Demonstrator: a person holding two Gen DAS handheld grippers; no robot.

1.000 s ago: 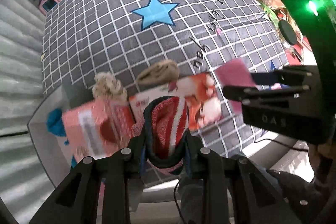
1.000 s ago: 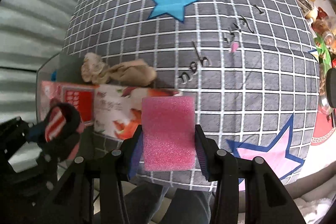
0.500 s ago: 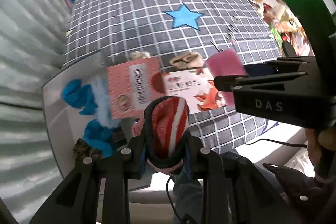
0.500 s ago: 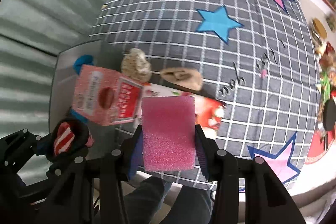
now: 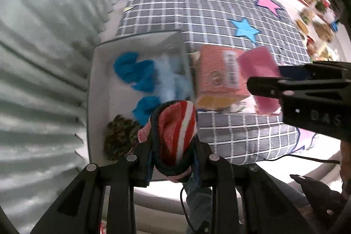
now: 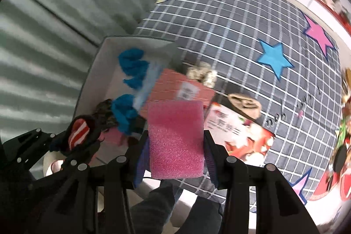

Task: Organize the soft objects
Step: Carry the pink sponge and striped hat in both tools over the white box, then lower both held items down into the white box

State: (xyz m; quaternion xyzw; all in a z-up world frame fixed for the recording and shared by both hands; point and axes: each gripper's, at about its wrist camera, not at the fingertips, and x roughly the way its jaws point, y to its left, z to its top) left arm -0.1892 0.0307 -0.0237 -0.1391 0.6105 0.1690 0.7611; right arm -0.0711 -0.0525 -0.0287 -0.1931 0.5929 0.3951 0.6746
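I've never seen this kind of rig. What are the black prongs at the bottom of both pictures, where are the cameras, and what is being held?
No robot: a person carries a handheld two-finger gripper in each hand, with a fisheye camera on each looking along its fingers. The left gripper is shut on a red-and-white striped sock. The right gripper is shut on a pink sponge. Below lie a grey checked cloth, a white bin with blue fluffy items, a pink box and beige bundles.
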